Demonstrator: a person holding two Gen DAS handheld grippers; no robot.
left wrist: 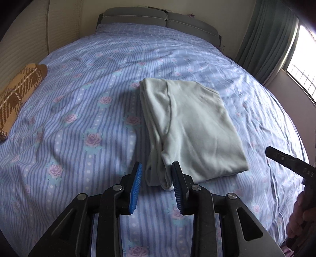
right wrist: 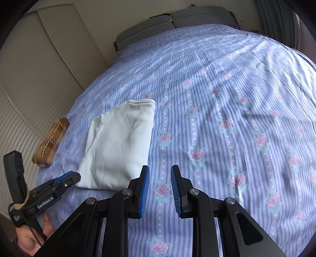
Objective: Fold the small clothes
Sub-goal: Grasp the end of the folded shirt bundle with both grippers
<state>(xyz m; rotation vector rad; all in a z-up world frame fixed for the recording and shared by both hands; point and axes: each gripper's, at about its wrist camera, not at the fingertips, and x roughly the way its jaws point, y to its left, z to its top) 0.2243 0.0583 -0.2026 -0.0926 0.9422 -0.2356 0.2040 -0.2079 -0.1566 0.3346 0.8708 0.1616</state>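
Observation:
A pale mint garment (left wrist: 189, 128) lies folded into a rough rectangle on the bed, also seen in the right wrist view (right wrist: 118, 144). My left gripper (left wrist: 156, 172) is open and empty, hovering just above the garment's near left corner, its jaws straddling the folded edge. It also shows in the right wrist view (right wrist: 67, 179) at the garment's near corner. My right gripper (right wrist: 159, 178) is open and empty above bare bedsheet, just right of the garment's near edge. Its body shows at the right edge of the left wrist view (left wrist: 286, 160).
The bed has a blue striped sheet with pink roses (left wrist: 79, 118). A brown plaid knit item (left wrist: 17, 93) lies at the bed's left edge, also in the right wrist view (right wrist: 51, 142). Grey headboard (left wrist: 158, 17) at the far end; curtain and window (left wrist: 296, 65) on the right.

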